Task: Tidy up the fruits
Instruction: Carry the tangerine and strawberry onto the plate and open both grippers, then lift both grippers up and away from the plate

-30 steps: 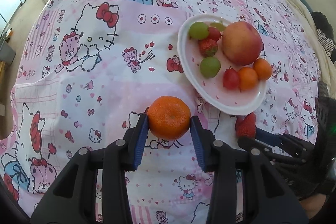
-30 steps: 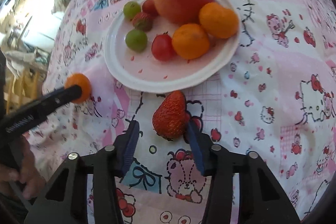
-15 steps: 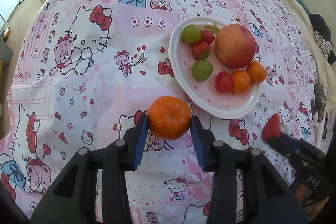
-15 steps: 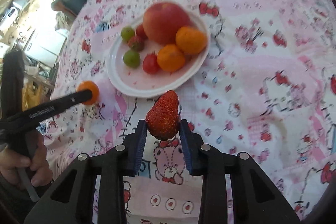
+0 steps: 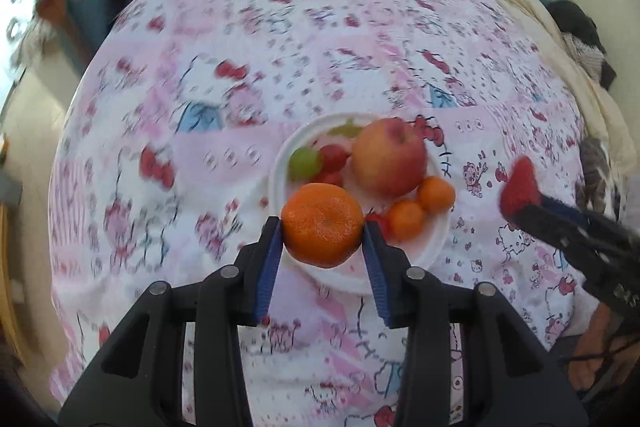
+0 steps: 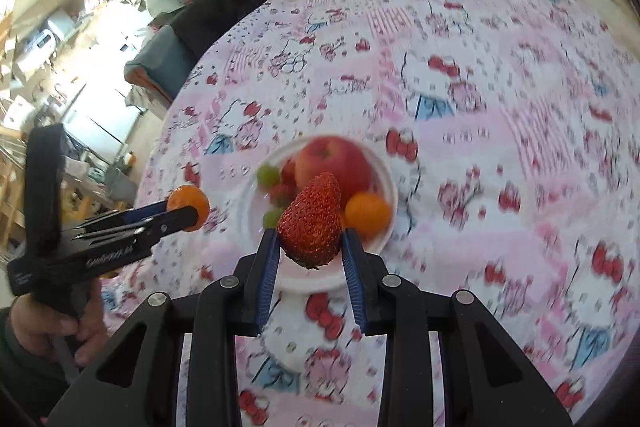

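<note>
Here, through the left wrist camera, the left gripper (image 5: 323, 239) is clamped on a mandarin (image 5: 322, 225) carried clear of the patterned bedspread (image 5: 200, 131), the white plate (image 5: 436, 239) lying just ahead and below. On it sit an apple (image 5: 389, 157), two small oranges (image 5: 436, 194), a green grape (image 5: 305, 163) and red fruit, so space looks tight. Off to its right, the right gripper (image 5: 520, 205) pinches a strawberry (image 5: 518, 189).

From the right wrist camera, that strawberry (image 6: 311, 223) is squeezed between blue pads (image 6: 267, 267), tip up, directly before the plate (image 6: 390, 227). To its left, the mandarin (image 6: 188, 207) hovers beside the rim, apparently both bound for the plate.
</note>
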A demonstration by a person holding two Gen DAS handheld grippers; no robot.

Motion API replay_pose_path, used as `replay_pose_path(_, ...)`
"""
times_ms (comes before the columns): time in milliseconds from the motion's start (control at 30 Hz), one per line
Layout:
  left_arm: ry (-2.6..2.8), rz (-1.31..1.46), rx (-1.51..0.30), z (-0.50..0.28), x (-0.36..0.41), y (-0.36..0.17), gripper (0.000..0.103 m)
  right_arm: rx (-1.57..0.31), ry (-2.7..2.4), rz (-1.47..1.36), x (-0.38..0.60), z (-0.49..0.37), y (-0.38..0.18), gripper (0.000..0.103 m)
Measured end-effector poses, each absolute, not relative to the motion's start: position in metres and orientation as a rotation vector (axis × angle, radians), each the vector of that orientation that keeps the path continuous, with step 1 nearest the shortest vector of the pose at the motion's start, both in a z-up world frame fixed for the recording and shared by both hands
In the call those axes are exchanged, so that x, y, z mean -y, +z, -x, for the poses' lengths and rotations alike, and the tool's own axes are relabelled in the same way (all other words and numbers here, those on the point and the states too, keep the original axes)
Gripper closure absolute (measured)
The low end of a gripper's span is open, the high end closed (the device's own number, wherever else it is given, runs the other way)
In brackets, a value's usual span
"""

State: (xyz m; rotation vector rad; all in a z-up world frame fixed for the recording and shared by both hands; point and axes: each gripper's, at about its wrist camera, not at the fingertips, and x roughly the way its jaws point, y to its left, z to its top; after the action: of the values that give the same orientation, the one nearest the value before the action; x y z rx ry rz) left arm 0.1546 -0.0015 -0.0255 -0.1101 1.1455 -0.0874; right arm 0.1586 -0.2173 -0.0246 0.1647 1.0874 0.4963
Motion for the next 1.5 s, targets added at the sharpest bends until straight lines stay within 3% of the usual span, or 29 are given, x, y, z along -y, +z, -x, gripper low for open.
replay_pose_path(567, -0.075, 0.171, -1.192, -0.205, 0.003, -0.087, 0.066, -1.187, 0.508, -0.115, 0.194, -0.191, -0.094, 0.069)
replay_pose_path(1133, -0.088, 0.17, -1.189, -0.214, 0.005, -0.087, 0.064, -1.239, 0.52, -0.141, 0.19, -0.195, -0.11, 0.066)
replay_pose_path(1200, -0.077, 0.164, -1.18, -0.211, 0.005, -0.083, 0.042, -1.237, 0.529, -0.144, 0.19, -0.194, -0.108, 0.066)
replay_pose_path(1233, -0.07, 0.16, -1.166, -0.209, 0.005, -0.08, 0.035, -1.234, 0.533, -0.142, 0.189, -0.193, -0.107, 0.065)
replay_pose_path(1267, -0.066, 0.156, -1.147, -0.206, 0.005, -0.076, 0.027, -1.234, 0.534, -0.136, 0.188, -0.193, -0.106, 0.058)
replay_pose_path(1300, -0.064, 0.153, -1.135, -0.205, 0.006, -0.072, 0.022, -1.231, 0.536, -0.133, 0.188, -0.192, -0.105, 0.044)
replay_pose_path(1333, -0.065, 0.147, -1.126, -0.203, 0.007, -0.069, 0.021, -1.226, 0.538, -0.131, 0.188, -0.191, -0.103, 0.036)
replay_pose_path(1500, -0.068, 0.159, -1.092, -0.196, 0.003, -0.056, 0.021, -1.208, 0.561, -0.142, 0.189, -0.186, -0.097, 0.027)
